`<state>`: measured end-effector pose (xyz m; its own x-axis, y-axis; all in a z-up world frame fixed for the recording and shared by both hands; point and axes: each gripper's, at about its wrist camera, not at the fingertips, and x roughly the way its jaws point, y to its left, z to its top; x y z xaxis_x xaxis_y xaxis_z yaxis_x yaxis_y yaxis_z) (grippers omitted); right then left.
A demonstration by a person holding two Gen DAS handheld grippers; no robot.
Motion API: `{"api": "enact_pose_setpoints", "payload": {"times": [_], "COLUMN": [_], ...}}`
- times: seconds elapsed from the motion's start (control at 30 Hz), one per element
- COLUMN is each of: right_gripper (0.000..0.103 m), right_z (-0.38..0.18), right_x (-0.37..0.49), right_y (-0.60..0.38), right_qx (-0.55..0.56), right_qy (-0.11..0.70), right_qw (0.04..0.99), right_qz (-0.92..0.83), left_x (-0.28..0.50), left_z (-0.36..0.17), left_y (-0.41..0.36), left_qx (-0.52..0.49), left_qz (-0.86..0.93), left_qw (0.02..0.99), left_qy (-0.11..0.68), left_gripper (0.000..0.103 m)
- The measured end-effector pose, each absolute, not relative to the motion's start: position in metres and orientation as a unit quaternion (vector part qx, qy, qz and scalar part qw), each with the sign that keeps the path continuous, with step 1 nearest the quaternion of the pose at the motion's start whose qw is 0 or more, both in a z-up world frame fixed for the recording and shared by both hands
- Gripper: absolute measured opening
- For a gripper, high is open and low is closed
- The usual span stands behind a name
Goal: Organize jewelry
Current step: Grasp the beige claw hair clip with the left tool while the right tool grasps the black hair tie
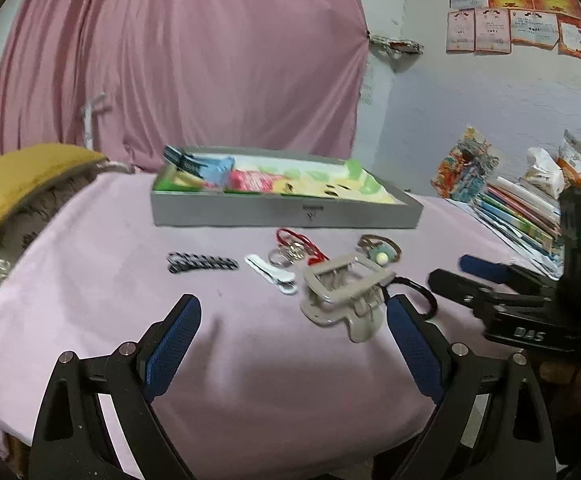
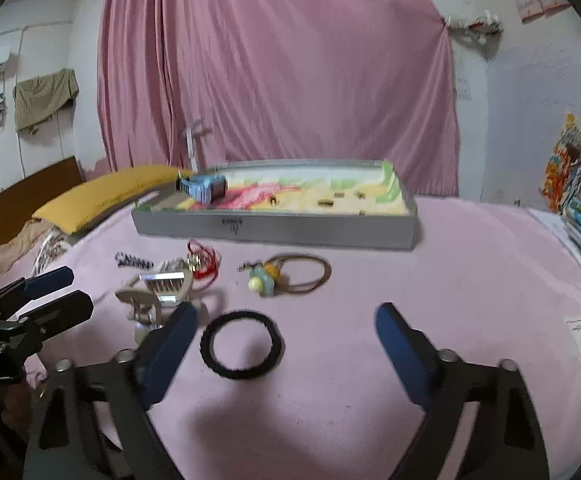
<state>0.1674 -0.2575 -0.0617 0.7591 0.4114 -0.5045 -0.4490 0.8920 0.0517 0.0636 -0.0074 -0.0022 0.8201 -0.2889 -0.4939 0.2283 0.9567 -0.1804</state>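
On the pink cloth (image 1: 250, 360) lie a beige claw clip (image 1: 342, 296), a black-and-white barrette (image 1: 202, 262), a white clip (image 1: 270, 274), a red cord with rings (image 1: 298, 246) and a brown hair tie with a charm (image 1: 382, 250). My left gripper (image 1: 294, 300) is open, and the claw clip lies just inside its right finger, untouched. My right gripper (image 2: 286, 308) is open around a black hair tie (image 2: 242, 340) that lies flat near its left finger. The grey tray (image 2: 274, 228) behind holds a blue watch (image 2: 206, 188) and small pieces.
A stack of books (image 1: 522, 208) lines the right edge of the cloth. A yellow pillow (image 1: 22, 176) lies at the left. A pink curtain (image 2: 274, 72) hangs behind the tray. In the right wrist view the left gripper (image 2: 50, 292) stands at the left, beside the claw clip (image 2: 158, 288).
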Motion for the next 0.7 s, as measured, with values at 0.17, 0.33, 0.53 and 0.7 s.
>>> {"api": "enact_pose_setpoints", "payload": {"times": [0.17, 0.33, 0.53, 0.7], "right_gripper": [0.061, 0.051, 0.045, 0.039], "right_z": [-0.07, -0.073, -0.073, -0.072], "right_x": [0.175, 0.18, 0.184, 0.187], "right_y": [-0.256, -0.256, -0.257, -0.254], "right_qx": [-0.034, -0.034, -0.037, -0.045], "right_qy": [0.296, 0.309, 0.314, 0.317], "right_qw": [0.926, 0.921, 0.918, 0.916], "right_qz": [0.233, 0.234, 0.238, 0.242], "left_x": [0.069, 0.074, 0.086, 0.092], "left_z": [-0.003, -0.002, -0.006, -0.007], "left_y": [-0.007, -0.012, -0.017, -0.018], "left_qx": [-0.071, -0.074, -0.077, -0.084], "left_qz": [-0.154, -0.163, -0.168, -0.172], "left_qw": [0.944, 0.94, 0.932, 0.927], "left_qy": [0.283, 0.292, 0.311, 0.322], "left_gripper": [0.083, 0.073, 0.069, 0.065]}}
